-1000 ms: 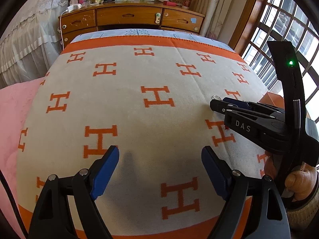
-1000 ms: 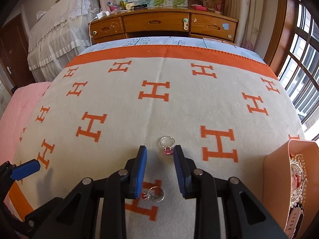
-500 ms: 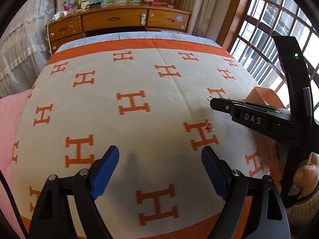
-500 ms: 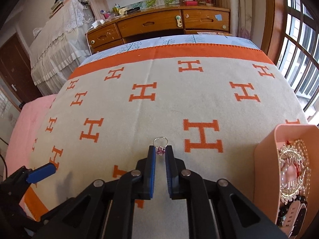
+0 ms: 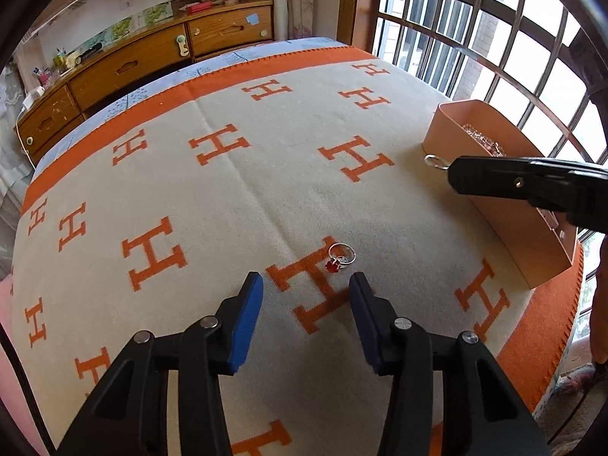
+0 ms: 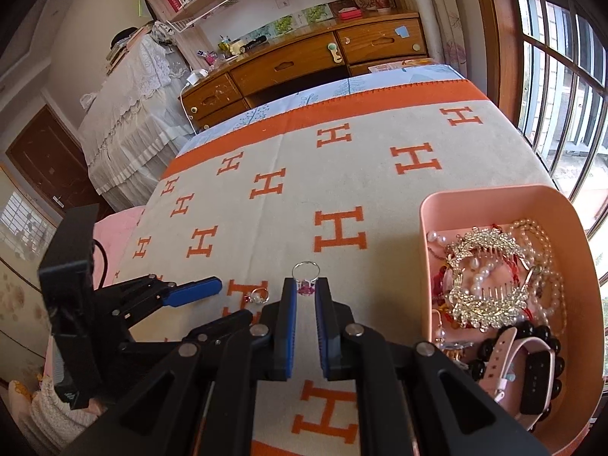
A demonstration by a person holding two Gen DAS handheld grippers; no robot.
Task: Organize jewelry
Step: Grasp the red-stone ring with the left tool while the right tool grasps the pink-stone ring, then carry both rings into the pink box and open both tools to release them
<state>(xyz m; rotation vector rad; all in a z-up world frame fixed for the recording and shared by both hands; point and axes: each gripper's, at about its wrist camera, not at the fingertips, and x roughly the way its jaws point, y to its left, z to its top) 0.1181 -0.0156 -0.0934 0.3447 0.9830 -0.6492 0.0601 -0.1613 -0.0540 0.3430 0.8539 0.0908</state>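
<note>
Fingers of the right gripper [image 6: 306, 290] pinch a silver ring with a pink stone [image 6: 305, 279], held above the blanket [image 6: 361, 174] just beside the pink tray [image 6: 427, 250] of jewelry. A second ring with a red stone [image 5: 340, 257] lies on the blanket on an orange H. Just in front of it, the left gripper [image 5: 306, 285] fingers have just been closing and stand partly spread with nothing between them.

A bed is covered by a cream blanket [image 5: 235, 197] patterned with orange H's and edged in orange. A ring [image 5: 341, 257] with a red stone is laid on it, and a pink tray [image 6: 427, 228] is set at the ring's two o'clock.
</note>
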